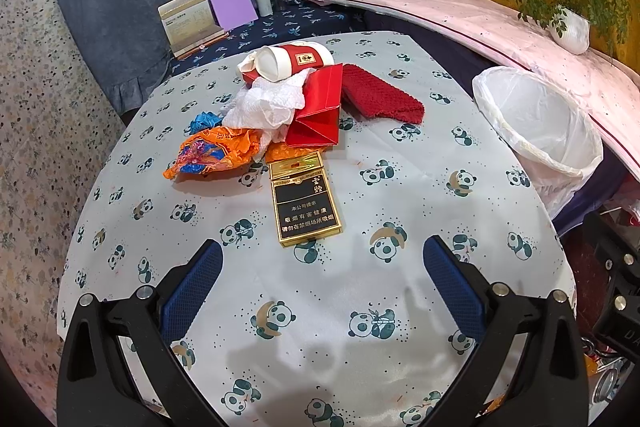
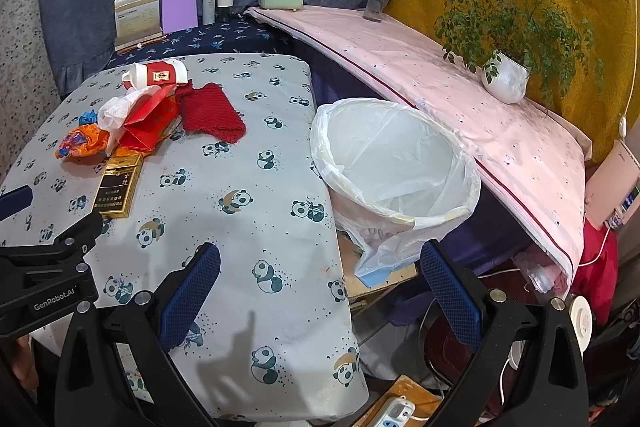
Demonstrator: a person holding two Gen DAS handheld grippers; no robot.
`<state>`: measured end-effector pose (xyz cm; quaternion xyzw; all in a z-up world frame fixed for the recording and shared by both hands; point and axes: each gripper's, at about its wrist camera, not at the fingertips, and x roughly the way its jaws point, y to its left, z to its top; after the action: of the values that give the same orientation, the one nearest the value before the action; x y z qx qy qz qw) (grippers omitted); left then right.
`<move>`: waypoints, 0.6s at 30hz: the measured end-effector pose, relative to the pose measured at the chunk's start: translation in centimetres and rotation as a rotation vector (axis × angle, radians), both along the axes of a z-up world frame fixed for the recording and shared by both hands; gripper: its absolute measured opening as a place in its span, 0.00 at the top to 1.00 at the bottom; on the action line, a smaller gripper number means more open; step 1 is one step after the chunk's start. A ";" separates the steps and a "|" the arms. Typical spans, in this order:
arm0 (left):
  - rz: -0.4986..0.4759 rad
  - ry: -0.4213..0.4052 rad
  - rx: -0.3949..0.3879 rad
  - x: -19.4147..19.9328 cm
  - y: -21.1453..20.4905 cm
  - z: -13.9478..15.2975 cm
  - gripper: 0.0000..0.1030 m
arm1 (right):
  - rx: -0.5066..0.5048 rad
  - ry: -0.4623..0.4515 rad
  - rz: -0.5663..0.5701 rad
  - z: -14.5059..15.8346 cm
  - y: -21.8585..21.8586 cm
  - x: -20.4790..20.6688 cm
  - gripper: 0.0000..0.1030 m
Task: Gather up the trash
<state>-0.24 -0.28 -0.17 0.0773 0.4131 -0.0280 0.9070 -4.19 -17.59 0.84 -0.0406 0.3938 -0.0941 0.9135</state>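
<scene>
Left wrist: left gripper (image 1: 322, 269), fingers spread and empty, hovers just short of the cigarette pack (image 1: 306, 203). Best to straddle its narrow sides squarely.

Right wrist: right gripper (image 2: 320, 281), fingers spread, empty, near the bin (image 2: 400, 163); pack (image 2: 118, 187) lies well left of it on the bench (image 2: 248, 195).

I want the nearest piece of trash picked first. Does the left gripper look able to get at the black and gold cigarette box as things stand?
Probably yes. The left gripper is open, and the black and gold cigarette box lies flat just ahead of it on bare panda-print tablecloth, with nothing between.
</scene>
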 end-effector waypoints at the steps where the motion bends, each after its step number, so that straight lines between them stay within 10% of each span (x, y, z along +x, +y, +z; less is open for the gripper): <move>1: 0.000 0.000 0.001 0.0 0.0 0.0 0.07 | 0.000 0.000 -0.001 0.0 0.0 0.0 0.07; 18: -0.005 0.005 0.004 -0.2 -0.3 0.1 0.07 | 0.003 -0.001 -0.004 0.0 -0.3 -0.1 0.07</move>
<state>-0.40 -0.61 -0.06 0.0801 0.4151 -0.0296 0.9058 -4.33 -17.94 0.83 -0.0384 0.3934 -0.0955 0.9136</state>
